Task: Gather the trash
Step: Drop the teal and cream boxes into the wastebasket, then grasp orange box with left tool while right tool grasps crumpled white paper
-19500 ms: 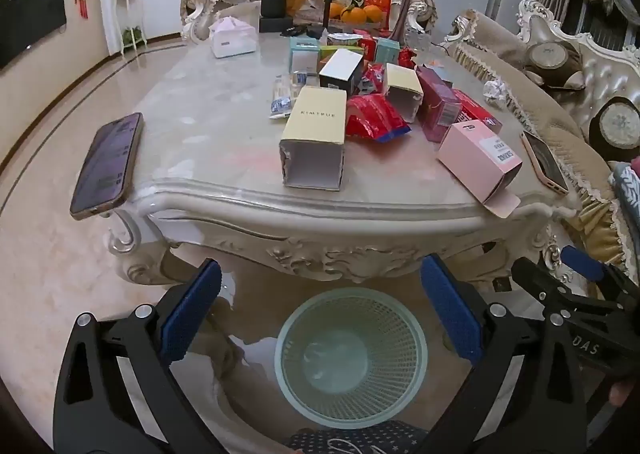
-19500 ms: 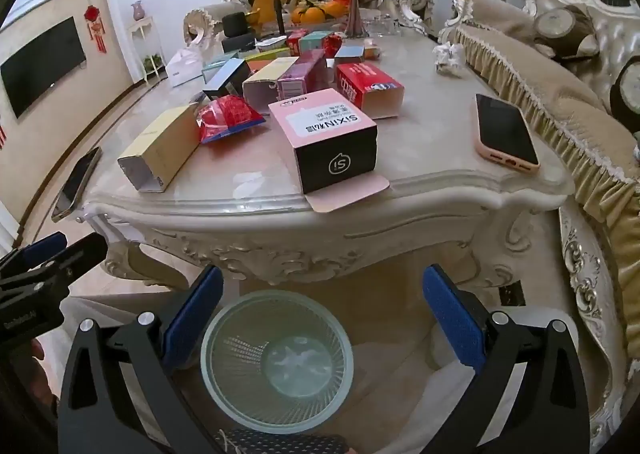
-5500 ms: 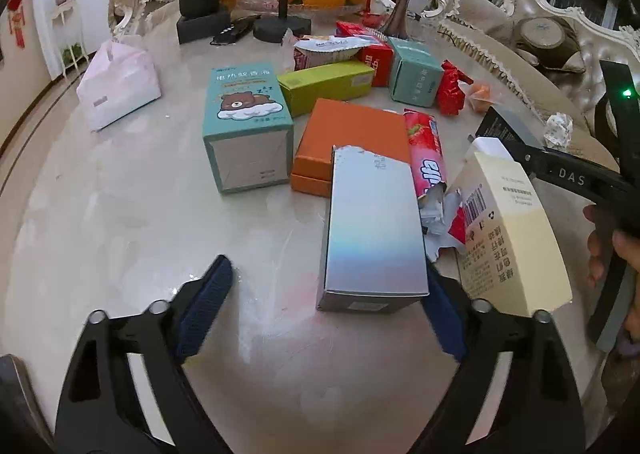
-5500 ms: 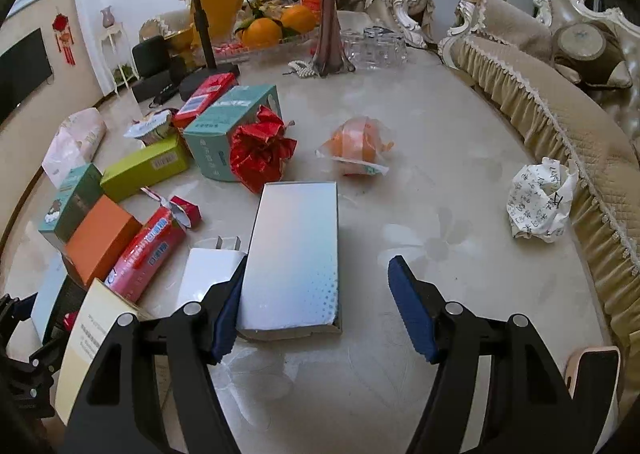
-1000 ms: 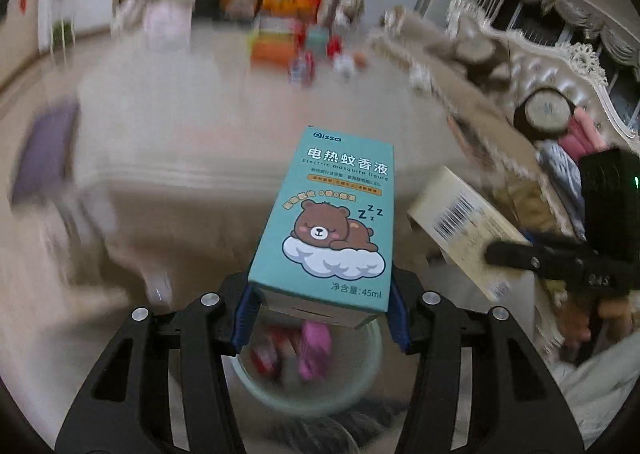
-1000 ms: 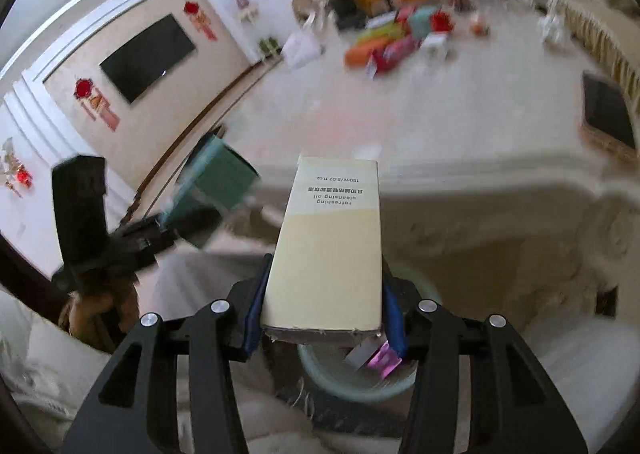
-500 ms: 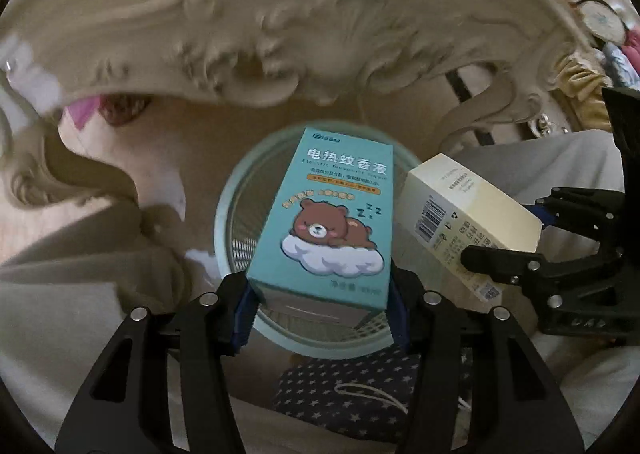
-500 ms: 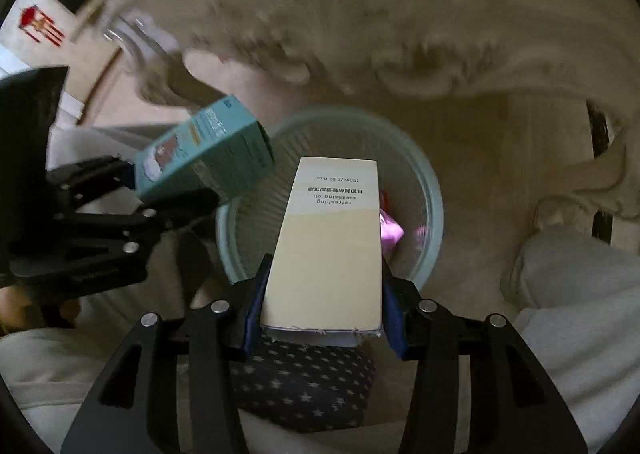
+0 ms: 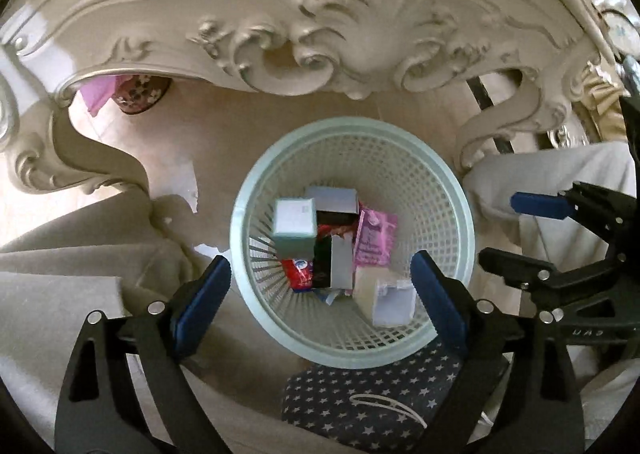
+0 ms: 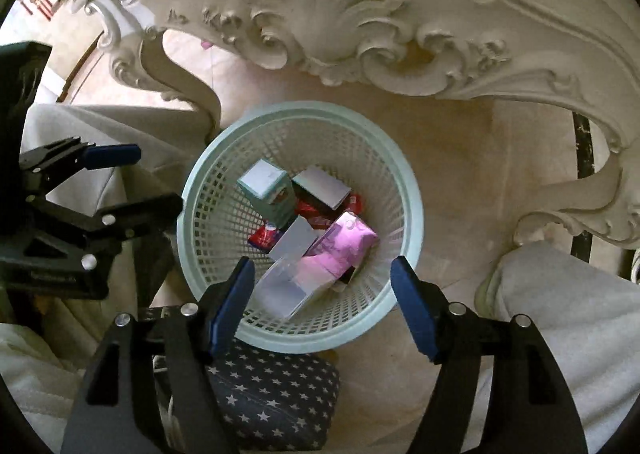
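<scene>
Your left fingers (image 9: 320,294) and right fingers (image 10: 322,302) had just spread apart, empty, above the basket (image 9: 448,189). Lifting carelessly risked knocking the carved bench (image 9: 280,13) edge beyond them, or tipping the basket.

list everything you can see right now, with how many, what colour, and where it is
basket: one, pale green mesh, on the floor under the table edge
teal box: one, teal, in the basket
cream box: one, cream, in the basket
pink packet: one, pink, in the basket
red wrapper: one, red, basket bottom
table: one, cream, carved, above
slipper: one, dark with stars, beside the basket
left gripper: black with blue pads, open
right gripper: same, open
</scene>
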### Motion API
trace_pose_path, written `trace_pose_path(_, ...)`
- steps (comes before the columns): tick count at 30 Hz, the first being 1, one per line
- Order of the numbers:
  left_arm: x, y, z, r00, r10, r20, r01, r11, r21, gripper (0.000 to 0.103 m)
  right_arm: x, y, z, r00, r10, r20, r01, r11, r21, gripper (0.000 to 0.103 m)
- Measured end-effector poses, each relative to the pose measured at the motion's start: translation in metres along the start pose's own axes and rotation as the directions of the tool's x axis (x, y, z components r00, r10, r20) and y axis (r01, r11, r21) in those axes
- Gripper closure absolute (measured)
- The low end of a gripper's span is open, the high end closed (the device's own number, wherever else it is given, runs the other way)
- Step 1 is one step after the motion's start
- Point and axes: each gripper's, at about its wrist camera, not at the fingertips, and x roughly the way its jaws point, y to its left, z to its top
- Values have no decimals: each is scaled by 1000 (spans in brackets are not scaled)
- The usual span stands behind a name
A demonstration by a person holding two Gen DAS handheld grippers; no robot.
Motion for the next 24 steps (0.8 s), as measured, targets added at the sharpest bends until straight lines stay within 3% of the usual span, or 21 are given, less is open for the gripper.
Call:
trace_pose_path(9, -19, 7, 2, 999, -11, 37, 12, 1000, -29, 14, -21, 0, 4, 999, 18, 44, -18, 1000, 11, 36)
trace_pose_path(13, -62, 1, 8, 990, -104, 93, 104, 995, -1, 14, -77, -2, 12, 981, 106, 162, -107, 994, -2, 36)
trace_pose_path(15, -94, -1, 20, 977, -147, 151, 144, 989, 29, 14, -112, -10, 21, 961, 93, 260, -97, 995, 1, 36)
trace_pose_path(17, -123, -2, 36, 962, -138, 234, 127, 990, 62, 14, -150, -23, 34, 923, 49, 382, -58, 998, 13, 36)
trace_pose_path(20, -160, -2, 73, 924, -107, 367, 78, 993, 93, 14, -192, -50, 56, 848, -50, 527, 16, 997, 70, 36)
trace_pose_path(24, -173, -3, 140, 865, -26, 501, -44, 991, 126, 14, -217, -97, 97, 768, -209, 605, 106, 974, 201, 36)
